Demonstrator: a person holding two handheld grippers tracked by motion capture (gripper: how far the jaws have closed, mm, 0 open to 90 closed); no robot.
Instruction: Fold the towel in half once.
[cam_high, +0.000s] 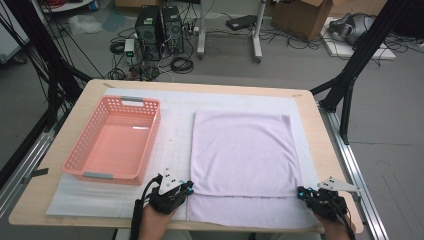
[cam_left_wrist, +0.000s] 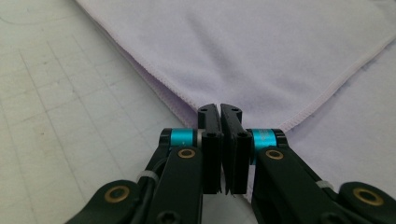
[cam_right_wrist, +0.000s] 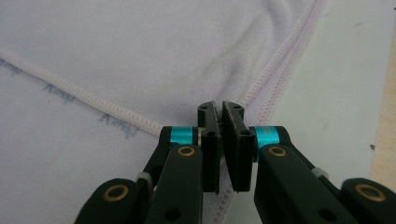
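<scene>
1. Right now I am holding my left hand-held gripper (cam_high: 186, 190) at the near left corner of the folded top layer of the lilac towel (cam_high: 245, 150), and my right hand-held gripper (cam_high: 303, 192) at its near right corner.
2. Seen in the left gripper view, my left hand-held gripper (cam_left_wrist: 220, 111) is standing with its jaws pressed together, right at the hemmed corner of the towel (cam_left_wrist: 261, 56); I cannot tell whether any cloth is sitting between them.
3. Seen in the right gripper view, my right hand-held gripper (cam_right_wrist: 220, 108) is also standing with its jaws nearly together, at the spot where the towel's stitched hems (cam_right_wrist: 280, 60) are meeting; whether fabric is caught there I cannot tell.
4. The towel is lying flat on the white gridded mat (cam_high: 175, 125) on the counter (cam_high: 320, 145), towards the right half, with its top layer folded so that a strip of the lower layer is showing along the near edge.
5. A pink plastic basket (cam_high: 82, 145) is sitting on the left side of the mat, just beside the towel but apart from it, and my left hand-held gripper is resting near its near right corner.
</scene>
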